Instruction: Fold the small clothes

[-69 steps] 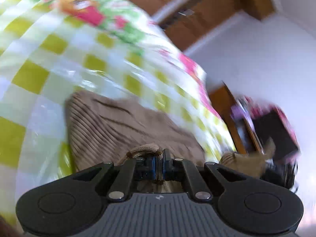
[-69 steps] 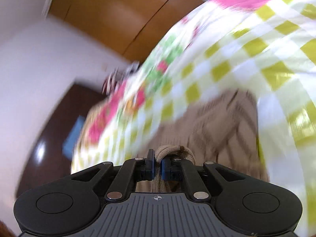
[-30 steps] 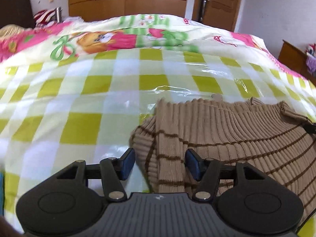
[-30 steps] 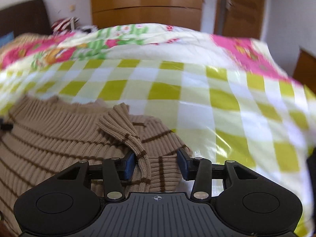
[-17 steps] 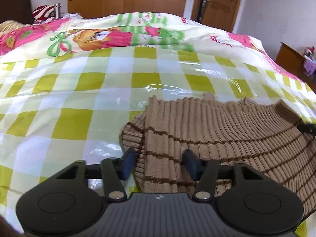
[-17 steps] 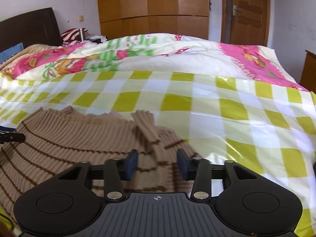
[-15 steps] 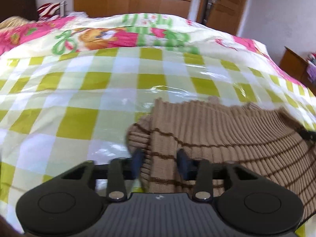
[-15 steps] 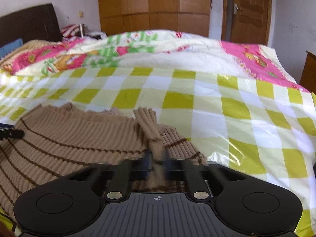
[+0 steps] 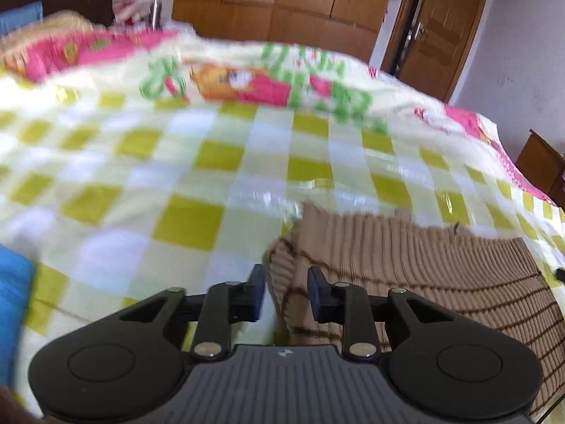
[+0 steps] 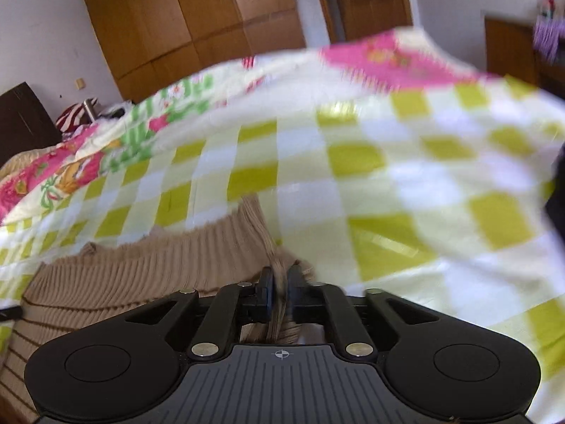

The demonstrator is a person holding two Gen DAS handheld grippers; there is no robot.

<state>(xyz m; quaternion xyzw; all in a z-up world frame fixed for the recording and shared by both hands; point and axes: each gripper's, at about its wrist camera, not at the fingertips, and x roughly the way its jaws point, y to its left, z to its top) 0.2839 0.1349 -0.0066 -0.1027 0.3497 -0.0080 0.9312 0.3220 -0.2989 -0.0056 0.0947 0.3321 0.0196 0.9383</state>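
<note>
Two corners of the tan striped sweater (image 9: 406, 265) are being gripped near the bottom of each view, on the checked bed (image 9: 212, 162). The left claw (image 9: 285, 291) is closing on a thick fold; the right claw (image 10: 279, 291) is pinching knit while easing. Lifting both evenly should keep the edge taut; both claws are angling downward

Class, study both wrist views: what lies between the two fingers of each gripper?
A bunched edge of the tan ribbed sweater sits in the closing left gripper, in the left wrist view. The right gripper pinches a thin fold, in the right wrist view.
</note>
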